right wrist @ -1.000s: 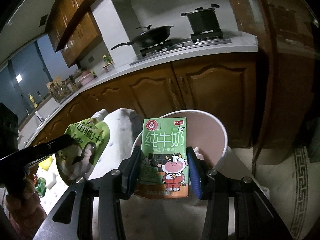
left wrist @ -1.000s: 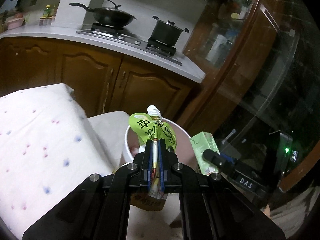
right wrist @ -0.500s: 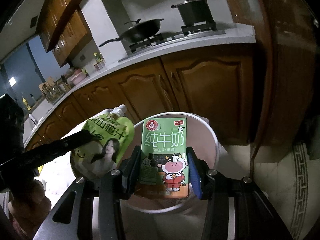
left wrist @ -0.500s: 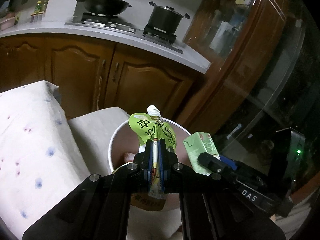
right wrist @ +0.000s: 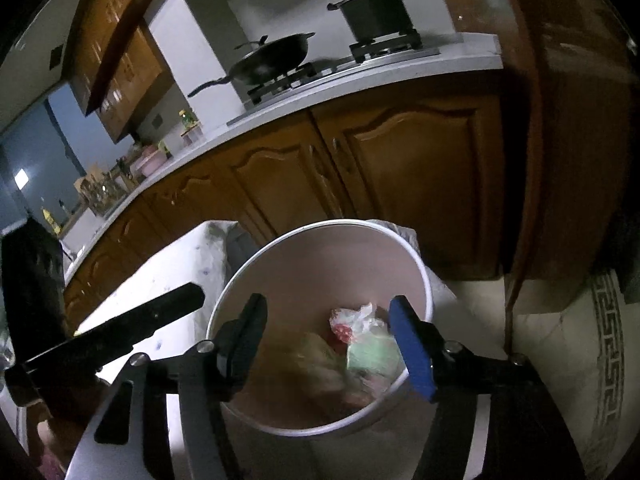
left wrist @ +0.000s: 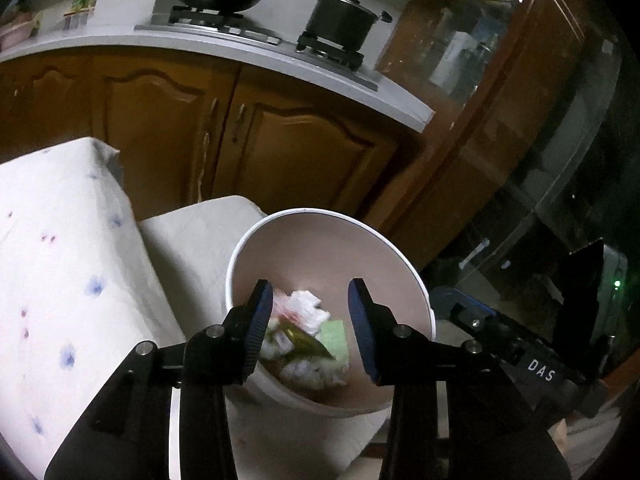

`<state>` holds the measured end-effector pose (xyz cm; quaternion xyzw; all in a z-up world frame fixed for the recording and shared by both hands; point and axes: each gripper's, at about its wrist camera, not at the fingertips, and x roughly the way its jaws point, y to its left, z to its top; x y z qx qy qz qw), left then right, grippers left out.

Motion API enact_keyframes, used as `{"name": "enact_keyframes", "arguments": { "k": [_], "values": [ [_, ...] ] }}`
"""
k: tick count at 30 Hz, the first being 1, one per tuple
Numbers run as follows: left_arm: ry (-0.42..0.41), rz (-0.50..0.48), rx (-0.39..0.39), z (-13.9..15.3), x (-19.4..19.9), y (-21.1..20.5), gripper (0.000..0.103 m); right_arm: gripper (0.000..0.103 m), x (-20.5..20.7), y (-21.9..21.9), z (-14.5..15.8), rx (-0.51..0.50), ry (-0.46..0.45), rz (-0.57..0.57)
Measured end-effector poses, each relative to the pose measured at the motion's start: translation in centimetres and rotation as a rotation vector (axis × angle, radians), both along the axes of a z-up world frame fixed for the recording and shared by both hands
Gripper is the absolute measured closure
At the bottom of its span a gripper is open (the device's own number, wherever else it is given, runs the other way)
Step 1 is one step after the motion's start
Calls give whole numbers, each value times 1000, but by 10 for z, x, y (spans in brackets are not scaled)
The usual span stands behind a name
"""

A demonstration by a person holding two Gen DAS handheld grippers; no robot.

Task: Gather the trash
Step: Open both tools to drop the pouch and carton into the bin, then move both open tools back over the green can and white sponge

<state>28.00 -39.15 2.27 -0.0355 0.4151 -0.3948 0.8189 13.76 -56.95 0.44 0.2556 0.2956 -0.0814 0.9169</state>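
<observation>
Trash [left wrist: 304, 328] fills the bottom of the round white bin [left wrist: 320, 216] in the left wrist view: crumpled white paper, a flat pale-green carton face, a dark olive strip of pouch, all a bit smeared with blur. It sits straight ahead between the two blue-padded fingers of the left gripper [left wrist: 310, 300], but well below them, down inside the bin. Those jaws are opening right now, and nothing is pinched between the pads. Off to the right of the jaws, the right gripper [left wrist: 464, 304] pokes in at the bin's rim, its black body marked "DAS". To the left of the jaws lies a white cloth with small blue and pink flowers [left wrist: 60, 280].

Over to the right wrist view. Same bin [right wrist: 332, 224], seen from the other side, and the trash [right wrist: 360, 344] shows as a blurred green carton, a white wrapper with a red patch, and a tan-olive pouch. The pile lies ahead of the right gripper [right wrist: 328, 320] and below it, closer to the blue right-hand pad than to the left one. These jaws are opening too, with nothing between them. Left of the jaws, one black finger of the left gripper [right wrist: 160, 308] reaches toward the bin's edge.
</observation>
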Motion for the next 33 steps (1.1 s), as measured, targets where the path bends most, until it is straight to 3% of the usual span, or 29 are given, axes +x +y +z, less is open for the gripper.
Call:
{"name": "enact_keyframes", "arguments": {
  "k": [6, 11, 14, 17, 33],
  "values": [
    [12, 24, 0, -1, -6, 16, 62, 35, -5, 2, 1, 14, -2, -8],
    [29, 72, -4, 0, -11, 40, 57, 24, -11, 9, 4, 16, -19, 3],
    [31, 109, -15, 3, -17, 63, 55, 19, -16, 17, 9, 23, -38, 9],
    [18, 154, -19, 5, -24, 87, 47, 18, -20, 28, 15, 31, -59, 26],
    [-41, 327, 25, 7, -69, 217, 38, 13, -20, 111, 26, 57, -97, 155]
  ]
}}
